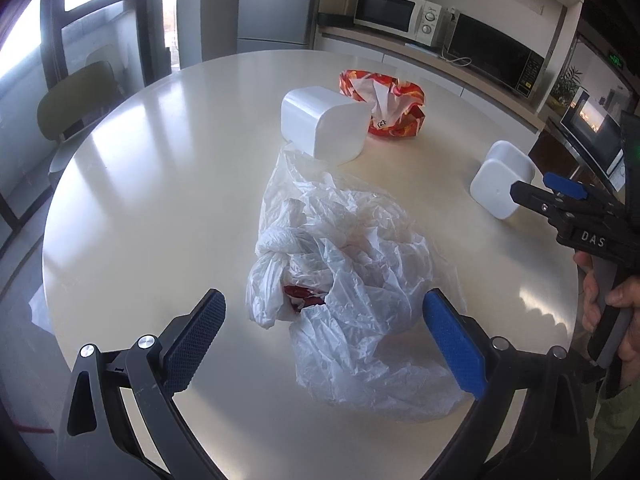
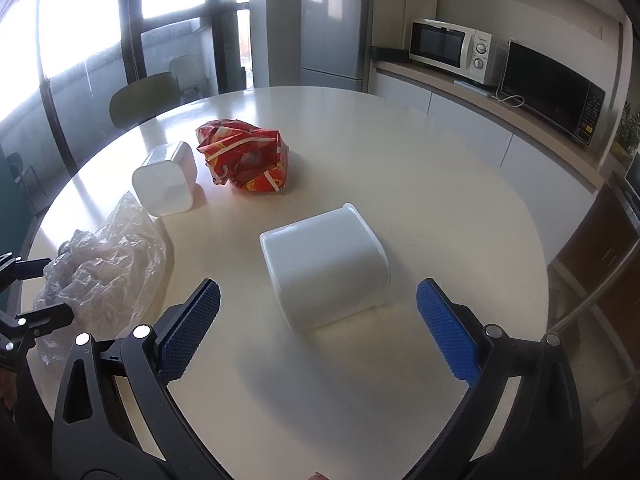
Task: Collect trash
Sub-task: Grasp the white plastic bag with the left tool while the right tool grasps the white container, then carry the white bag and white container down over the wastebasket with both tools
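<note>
Round and cream-coloured, the table fills both views, with a counter behind it carrying two microwaves, one white and one black, a tall fridge beside big windows, and a green chair at the far edge.

Four pieces of trash lie on the table: one crumpled clear plastic bag, one red-and-orange snack bag, and two white plastic tubs. The plastic bag is knotted at its top and something red shows inside through a gap.

The left gripper hangs just short of the plastic bag with its two pads spread wide to either side of it, touching nothing. Beyond the bag, one white tub lies on its side, with the snack bag just behind it.

The right gripper is likewise spread wide and holds nothing. Straight ahead of it, close between the line of its fingers, the second white tub lies on its side, bottom toward the claw; what it holds cannot be seen. Nothing stands between either claw and the nearest item.
</note>
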The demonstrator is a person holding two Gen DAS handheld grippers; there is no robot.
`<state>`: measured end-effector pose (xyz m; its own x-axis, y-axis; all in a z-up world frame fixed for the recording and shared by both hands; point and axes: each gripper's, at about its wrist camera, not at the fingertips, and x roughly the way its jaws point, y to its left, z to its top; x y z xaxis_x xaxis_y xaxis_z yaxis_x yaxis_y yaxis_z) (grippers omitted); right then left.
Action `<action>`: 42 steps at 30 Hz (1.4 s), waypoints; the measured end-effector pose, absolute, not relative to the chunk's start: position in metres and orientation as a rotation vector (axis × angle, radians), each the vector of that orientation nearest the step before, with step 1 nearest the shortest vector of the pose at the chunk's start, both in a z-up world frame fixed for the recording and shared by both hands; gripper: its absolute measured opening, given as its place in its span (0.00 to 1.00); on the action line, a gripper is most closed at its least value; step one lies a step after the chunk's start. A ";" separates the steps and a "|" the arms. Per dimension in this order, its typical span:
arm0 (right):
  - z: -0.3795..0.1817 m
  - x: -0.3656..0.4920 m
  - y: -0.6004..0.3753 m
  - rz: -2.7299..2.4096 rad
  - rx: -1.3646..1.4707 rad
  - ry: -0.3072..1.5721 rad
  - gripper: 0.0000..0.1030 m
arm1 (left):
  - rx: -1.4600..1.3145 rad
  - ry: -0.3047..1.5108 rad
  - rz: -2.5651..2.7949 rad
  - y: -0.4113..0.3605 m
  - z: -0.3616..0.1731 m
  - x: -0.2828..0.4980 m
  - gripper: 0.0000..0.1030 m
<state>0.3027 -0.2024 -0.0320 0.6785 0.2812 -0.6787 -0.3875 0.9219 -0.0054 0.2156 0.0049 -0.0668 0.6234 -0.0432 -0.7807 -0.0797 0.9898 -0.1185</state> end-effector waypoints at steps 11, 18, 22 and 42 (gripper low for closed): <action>-0.047 0.323 -0.198 0.371 -0.170 0.771 0.83 | -0.101 0.930 -0.025 0.000 -0.076 0.221 0.68; -0.051 0.313 -0.195 0.373 -0.189 0.784 0.61 | -0.136 0.901 -0.031 0.011 -0.074 0.215 0.44; -0.048 0.301 -0.202 0.363 -0.153 0.769 0.60 | -0.210 0.865 -0.035 0.021 -0.070 0.202 0.40; -0.028 0.177 -0.182 0.437 -0.152 0.708 0.60 | -0.230 0.746 -0.056 0.033 -0.046 0.130 0.39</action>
<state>0.1774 -0.1823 -0.0276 0.6743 0.3358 -0.6577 -0.4374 0.8992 0.0108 0.1304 0.0329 -0.0459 0.7340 -0.1325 -0.6662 -0.0307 0.9733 -0.2274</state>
